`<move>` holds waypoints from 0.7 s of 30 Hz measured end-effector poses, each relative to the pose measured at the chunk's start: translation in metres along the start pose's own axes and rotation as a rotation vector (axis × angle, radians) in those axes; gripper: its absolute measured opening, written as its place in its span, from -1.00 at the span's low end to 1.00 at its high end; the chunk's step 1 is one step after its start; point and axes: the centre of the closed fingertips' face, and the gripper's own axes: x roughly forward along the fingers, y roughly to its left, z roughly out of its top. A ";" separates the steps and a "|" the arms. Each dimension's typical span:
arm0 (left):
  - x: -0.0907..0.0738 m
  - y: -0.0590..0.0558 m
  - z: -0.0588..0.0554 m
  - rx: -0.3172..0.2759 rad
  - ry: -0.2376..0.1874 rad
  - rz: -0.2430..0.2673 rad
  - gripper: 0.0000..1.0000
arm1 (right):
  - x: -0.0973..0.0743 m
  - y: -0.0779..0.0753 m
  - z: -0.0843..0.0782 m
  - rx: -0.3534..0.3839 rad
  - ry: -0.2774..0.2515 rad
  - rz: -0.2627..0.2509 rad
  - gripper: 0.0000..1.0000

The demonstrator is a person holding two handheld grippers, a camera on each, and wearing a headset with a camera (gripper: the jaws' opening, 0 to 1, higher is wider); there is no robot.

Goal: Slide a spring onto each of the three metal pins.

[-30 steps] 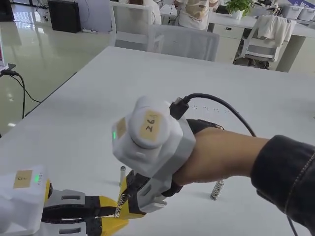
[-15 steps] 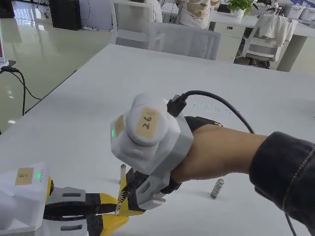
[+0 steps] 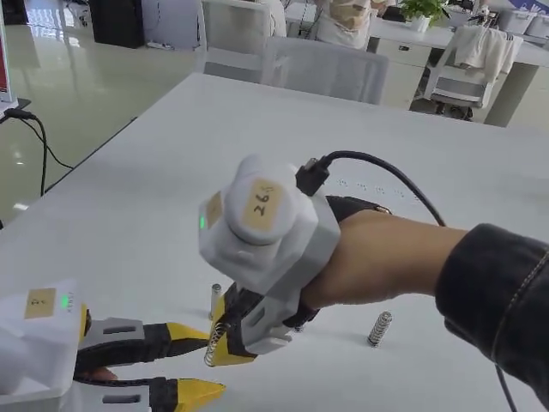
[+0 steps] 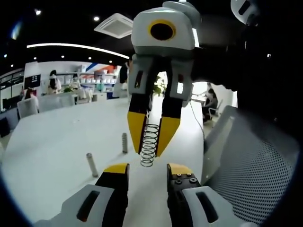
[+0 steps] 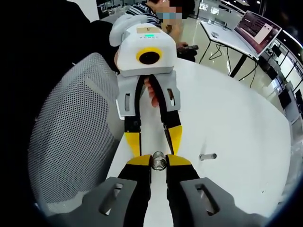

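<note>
Found right gripper clenched on a spring, coil pinched between the yellow tips, lower end hanging free. Confirmed same grasp in right gripper view, coil end-on between the closed tips. Found left gripper released, jaws spread, holding nothing, facing the right gripper tip to tip, close to the spring. Noted a pin upright on the white table, just behind the held spring, apart from it. Counted two in left gripper view, nearer pin and farther pin, both upright and bare. Recorded a second spring standing on the table, well apart to the right; cannot tell whether a pin sits inside.
</note>
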 end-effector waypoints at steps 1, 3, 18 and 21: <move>0.000 0.001 0.000 0.000 0.000 0.005 -0.47 | 0.000 -0.001 -0.001 -0.001 0.002 -0.004 -0.84; -0.002 0.004 -0.001 -0.004 0.000 0.019 -0.39 | -0.001 -0.004 -0.002 0.003 0.004 -0.009 -0.84; -0.012 0.021 -0.009 -0.025 0.005 0.100 -0.03 | -0.005 -0.017 -0.009 0.022 0.015 -0.034 -0.84; -0.013 0.023 -0.010 -0.024 0.007 0.111 0.01 | -0.006 -0.019 -0.010 0.025 0.015 -0.037 -0.84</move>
